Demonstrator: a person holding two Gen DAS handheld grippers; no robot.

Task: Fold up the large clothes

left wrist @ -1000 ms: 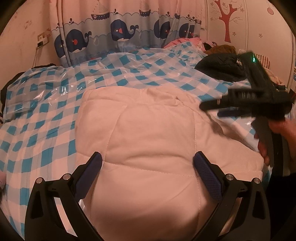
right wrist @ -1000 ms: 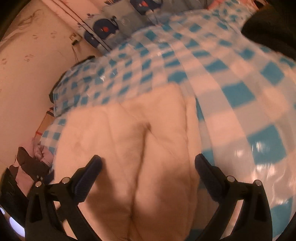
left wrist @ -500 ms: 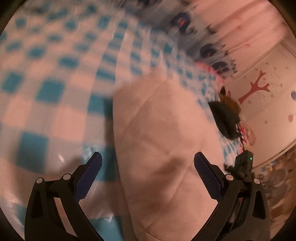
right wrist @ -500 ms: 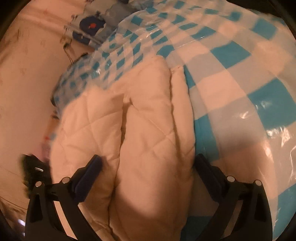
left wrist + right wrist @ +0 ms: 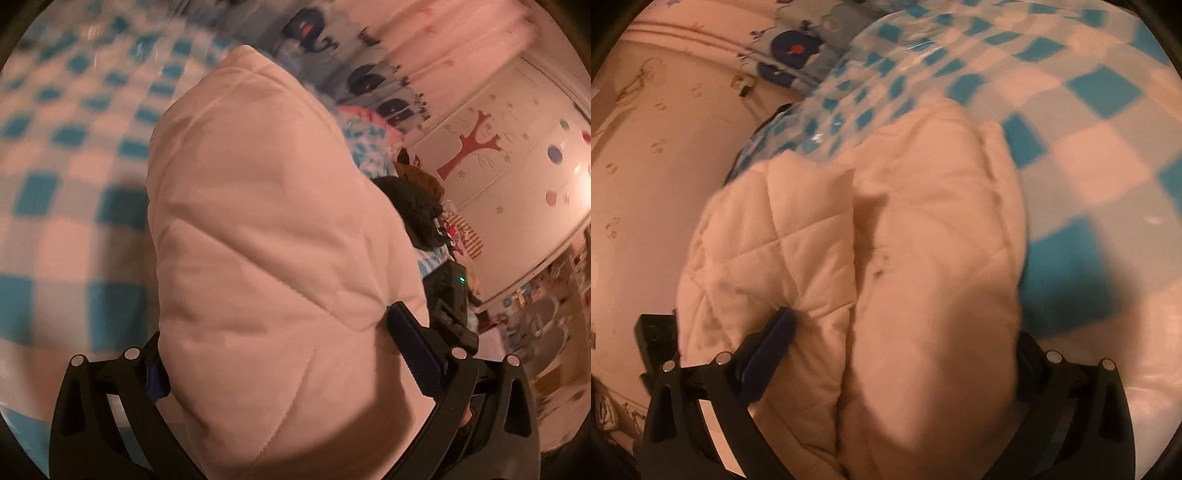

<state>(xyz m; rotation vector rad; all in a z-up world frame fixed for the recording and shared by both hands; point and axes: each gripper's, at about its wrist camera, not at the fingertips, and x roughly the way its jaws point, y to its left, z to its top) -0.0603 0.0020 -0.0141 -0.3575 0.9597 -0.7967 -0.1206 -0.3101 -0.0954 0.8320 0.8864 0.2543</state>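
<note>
A cream quilted padded garment (image 5: pixel 266 229), folded into a thick bundle, lies on the blue-and-white checked bed cover (image 5: pixel 55 206). My left gripper (image 5: pixel 284 354) is wide open with the bundle's near end between its jaws; the left finger is partly hidden behind the fabric. In the right wrist view the same garment (image 5: pixel 886 236) shows its folded layers with a seam gap down the middle. My right gripper (image 5: pixel 897 354) is wide open around the opposite end of the bundle, its right finger mostly hidden by fabric. The right gripper also shows in the left wrist view (image 5: pixel 450 302), beyond the bundle.
A dark garment (image 5: pixel 410 206) and a brown one lie at the far side of the bed. Whale-print curtains (image 5: pixel 369 81) and a wall with a red tree sticker (image 5: pixel 476 144) stand behind. The checked cover (image 5: pixel 1089 140) spreads to the right.
Both grippers swung from above the garment down to its opposite ends and pushed in. The bundle now sits between each pair of open jaws and looks lifted or bunched.
</note>
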